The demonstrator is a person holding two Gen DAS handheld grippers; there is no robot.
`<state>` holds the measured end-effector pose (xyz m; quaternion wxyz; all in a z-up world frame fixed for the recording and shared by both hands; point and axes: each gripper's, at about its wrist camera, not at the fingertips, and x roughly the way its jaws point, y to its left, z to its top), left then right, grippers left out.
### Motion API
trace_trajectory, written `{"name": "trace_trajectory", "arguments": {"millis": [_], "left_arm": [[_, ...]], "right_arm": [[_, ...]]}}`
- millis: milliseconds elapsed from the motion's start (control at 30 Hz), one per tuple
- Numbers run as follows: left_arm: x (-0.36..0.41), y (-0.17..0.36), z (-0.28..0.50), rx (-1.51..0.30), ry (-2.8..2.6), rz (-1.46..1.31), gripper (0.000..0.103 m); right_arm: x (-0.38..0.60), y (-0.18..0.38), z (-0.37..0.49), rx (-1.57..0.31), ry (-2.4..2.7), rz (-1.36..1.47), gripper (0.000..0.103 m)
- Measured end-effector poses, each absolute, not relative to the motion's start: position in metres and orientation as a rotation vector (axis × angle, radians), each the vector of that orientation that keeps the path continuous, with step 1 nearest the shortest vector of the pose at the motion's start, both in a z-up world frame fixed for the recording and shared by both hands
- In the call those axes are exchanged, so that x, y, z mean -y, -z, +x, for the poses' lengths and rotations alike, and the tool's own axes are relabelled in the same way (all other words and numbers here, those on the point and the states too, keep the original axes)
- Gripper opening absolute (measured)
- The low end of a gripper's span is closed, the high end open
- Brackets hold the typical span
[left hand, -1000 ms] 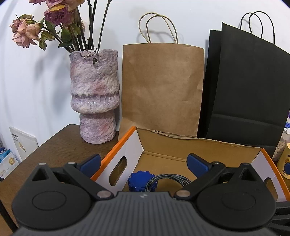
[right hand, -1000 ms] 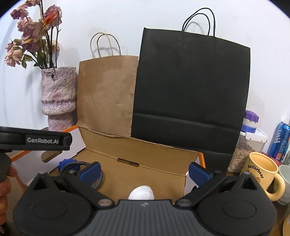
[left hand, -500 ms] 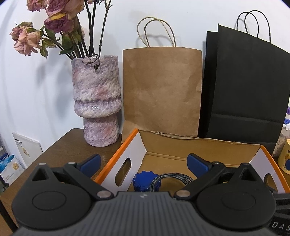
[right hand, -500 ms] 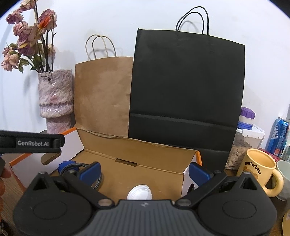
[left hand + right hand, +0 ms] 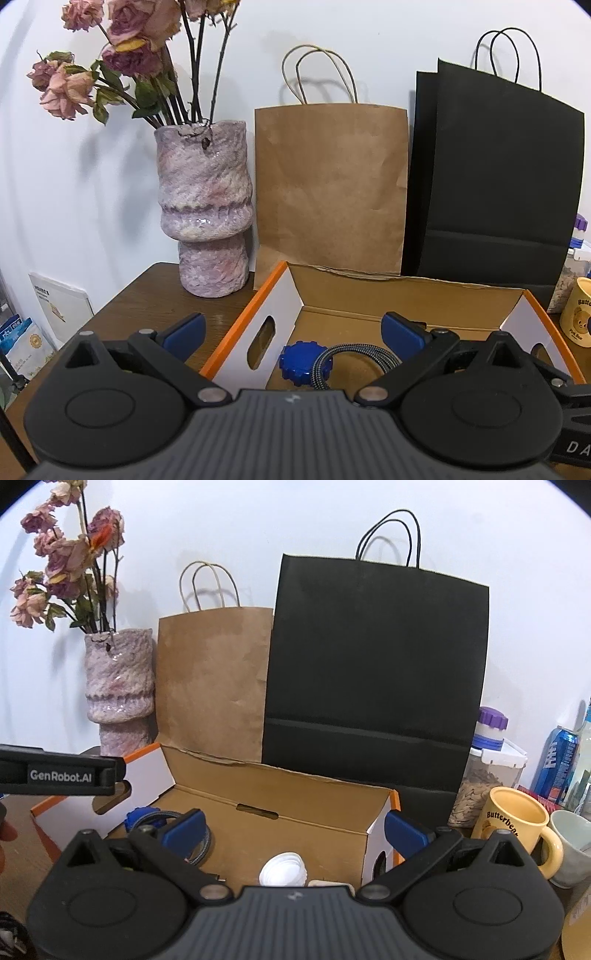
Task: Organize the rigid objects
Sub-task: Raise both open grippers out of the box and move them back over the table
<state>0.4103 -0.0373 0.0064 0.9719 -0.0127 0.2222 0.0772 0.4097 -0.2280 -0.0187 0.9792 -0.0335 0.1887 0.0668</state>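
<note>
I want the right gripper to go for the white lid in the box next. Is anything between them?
Nothing visible blocks it. The right gripper is open above the open-topped box, and the white lid lies uncovered on the floor, apart from the braided cable.

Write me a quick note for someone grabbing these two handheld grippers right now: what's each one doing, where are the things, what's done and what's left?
Left gripper: open, empty, over the left end of the open orange-edged cardboard box.
Right gripper: open, empty, over the box's right half.
In the box: a blue ridged round cap with a grey braided cable coiled beside it, plus a white ridged plastic lid.
Done: those three are boxed.
Left: possibly the yellow ceramic mug and the pale cup to the right of the box; which items still belong inside is unclear.
</note>
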Motion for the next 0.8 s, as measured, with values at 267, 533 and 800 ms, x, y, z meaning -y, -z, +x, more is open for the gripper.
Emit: {"name": "trace_trajectory", "arguments": {"millis": [267, 533, 800], "left_arm": [[0.038, -0.013, 0.385, -0.437, -0.143, -0.015, 0.103], [0.036, -0.017, 0.356, -0.434, -0.126, -0.010, 0.103], [0.034, -0.017, 0.328, -0.447, -0.113, -0.006, 0.103]], "right_arm": [[0.228, 0.010, 0.379, -0.348, -0.148, -0.082, 0.103], [0.228, 0.006, 0.345, -0.328, -0.153, -0.095, 0.103], [0.235, 0.003, 0.312, -0.319, -0.152, -0.075, 0.103]]}}
